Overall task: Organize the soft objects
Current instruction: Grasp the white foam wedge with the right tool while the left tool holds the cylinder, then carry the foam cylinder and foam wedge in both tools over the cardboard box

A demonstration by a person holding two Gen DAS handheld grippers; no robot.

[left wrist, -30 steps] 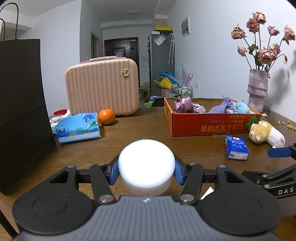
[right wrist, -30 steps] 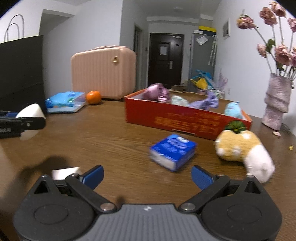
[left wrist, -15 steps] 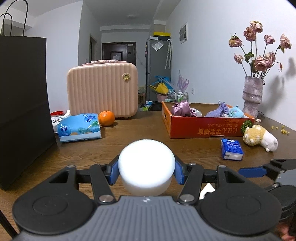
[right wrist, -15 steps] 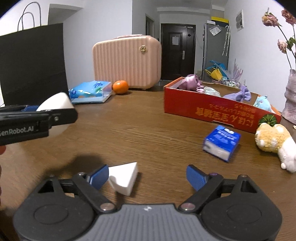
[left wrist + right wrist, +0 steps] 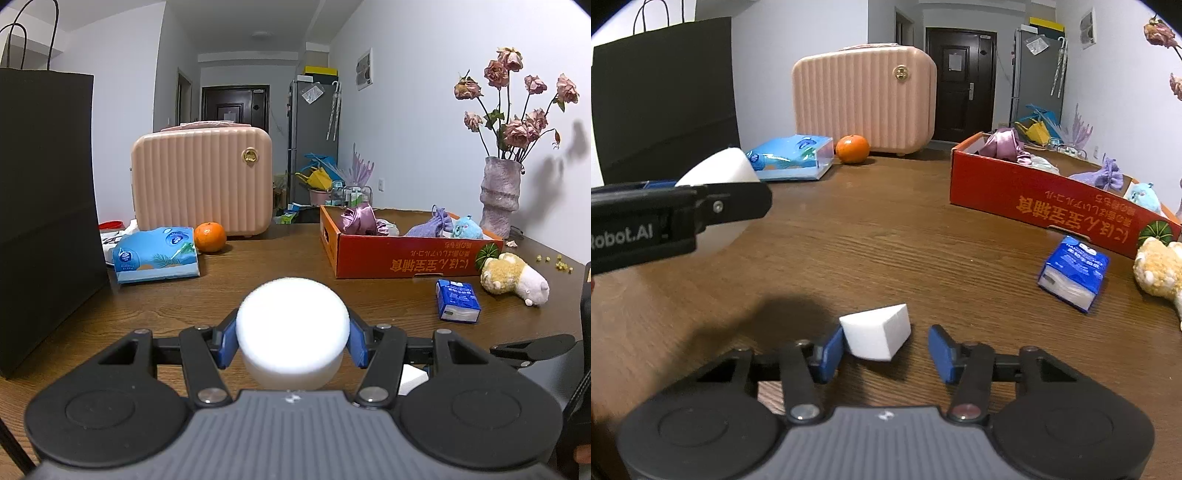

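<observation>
My left gripper [image 5: 293, 341] is shut on a round white foam sponge [image 5: 291, 328] and holds it above the wooden table [image 5: 258, 284]; the sponge also shows in the right wrist view [image 5: 718, 173]. My right gripper [image 5: 886, 350] is open around a white wedge-shaped sponge [image 5: 877, 334] that lies on the table, touching its left finger. An orange cardboard box [image 5: 406, 256] with several soft toys and pouches stands at the right. A yellow-and-white plush [image 5: 513, 275] and a blue tissue pack [image 5: 458, 301] lie in front of it.
A black paper bag [image 5: 44, 221] stands at the left. A pink suitcase [image 5: 201, 181], a blue wipes pack [image 5: 157, 254] and an orange [image 5: 209, 237] sit at the back. A vase of dried roses [image 5: 499, 195] stands at the far right.
My right gripper has moved left and forward until the wedge sponge lies between its fingers, and its jaws have narrowed. My left gripper has drawn back a little, still holding the round sponge.
</observation>
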